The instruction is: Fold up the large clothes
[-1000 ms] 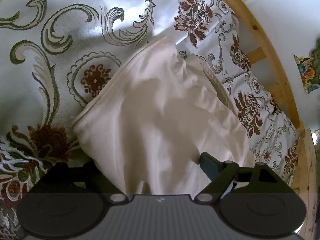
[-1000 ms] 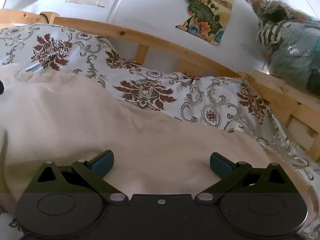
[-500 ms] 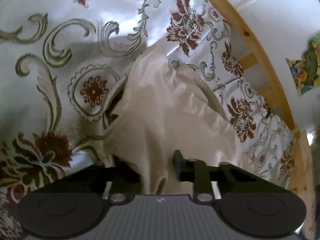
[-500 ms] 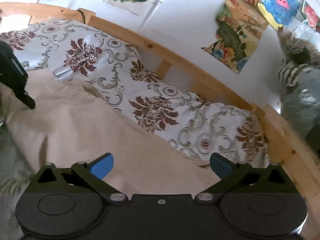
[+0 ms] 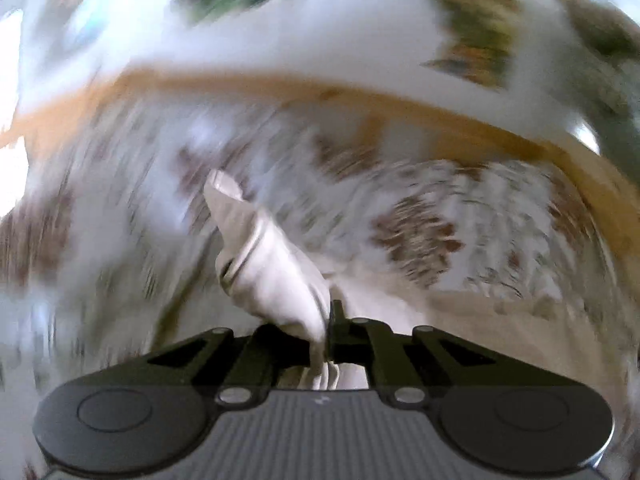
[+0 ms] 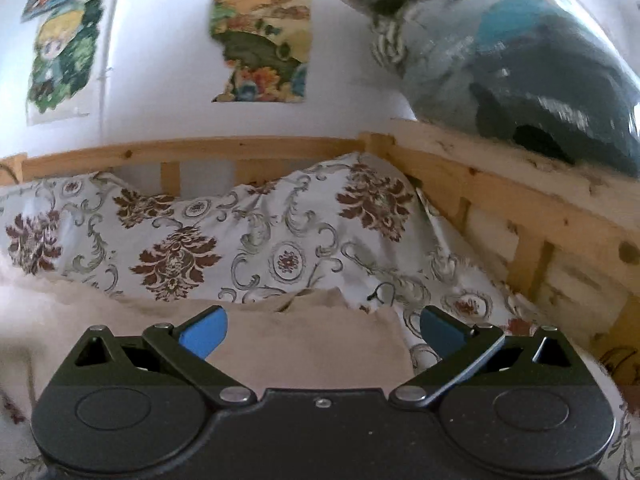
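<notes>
Clamping my left claw (image 5: 320, 340) on a bunched edge of the cream garment (image 5: 272, 264), I hold it up off the bedspread (image 6: 280, 220) to carry a fold. My right claw (image 6: 322, 330) hovers spread apart over the cloth, gripping nothing.

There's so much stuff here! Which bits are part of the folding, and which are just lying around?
Part of the folding:
- cream garment, pinched in the left tongs
- right tongs, open above the cloth

Just lying around:
- flowered bedspread
- wooden bed rail
- wall pictures
- bagged bundle
</notes>
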### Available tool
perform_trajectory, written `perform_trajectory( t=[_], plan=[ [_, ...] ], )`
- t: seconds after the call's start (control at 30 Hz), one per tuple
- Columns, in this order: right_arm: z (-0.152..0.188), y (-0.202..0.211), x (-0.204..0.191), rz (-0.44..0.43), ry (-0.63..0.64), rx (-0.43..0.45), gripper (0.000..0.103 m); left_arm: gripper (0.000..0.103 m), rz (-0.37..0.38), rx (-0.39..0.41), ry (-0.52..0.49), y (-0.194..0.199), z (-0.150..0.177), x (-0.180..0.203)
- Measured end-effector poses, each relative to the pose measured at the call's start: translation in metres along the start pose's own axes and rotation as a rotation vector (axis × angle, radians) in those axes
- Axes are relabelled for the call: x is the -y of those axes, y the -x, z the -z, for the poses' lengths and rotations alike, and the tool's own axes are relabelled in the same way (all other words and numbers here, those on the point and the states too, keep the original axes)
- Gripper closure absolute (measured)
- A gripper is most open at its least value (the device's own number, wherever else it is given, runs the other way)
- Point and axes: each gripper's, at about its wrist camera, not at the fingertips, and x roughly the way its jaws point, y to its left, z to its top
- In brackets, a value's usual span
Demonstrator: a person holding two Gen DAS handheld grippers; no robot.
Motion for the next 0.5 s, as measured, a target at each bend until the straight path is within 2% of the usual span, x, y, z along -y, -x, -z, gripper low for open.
perform_trajectory(
  t=[0.1, 0.27, 0.37, 0.43, 0.5],
  plan=[
    [-0.005, 0.003, 0.027, 0.007, -0.107, 0.023, 0.001, 0.099, 0.016, 0.068, -0.180, 0.012, -0.009, 0.058],
    [-0.013, -0.007, 0.086, 0.012, -0.288, 0.040, 0.002, 0.099, 0.122, 0.106, -0.420, 0.023, -0.003, 0.136],
    [-0.007, -0.019, 0.127, -0.100, -0.461, -0.001, 0.003, 0.099, 0.193, 0.095, -0.566, 0.028, 0.020, 0.174],
    [0.001, -0.030, 0.150, -0.215, -0.630, -0.061, 0.003, 0.099, 0.231, 0.069, -0.647, 0.027, 0.041, 0.195],
    [0.011, -0.040, 0.162, -0.320, -0.782, -0.134, 0.002, 0.098, 0.237, 0.026, -0.691, 0.020, 0.061, 0.208]
  ],
)
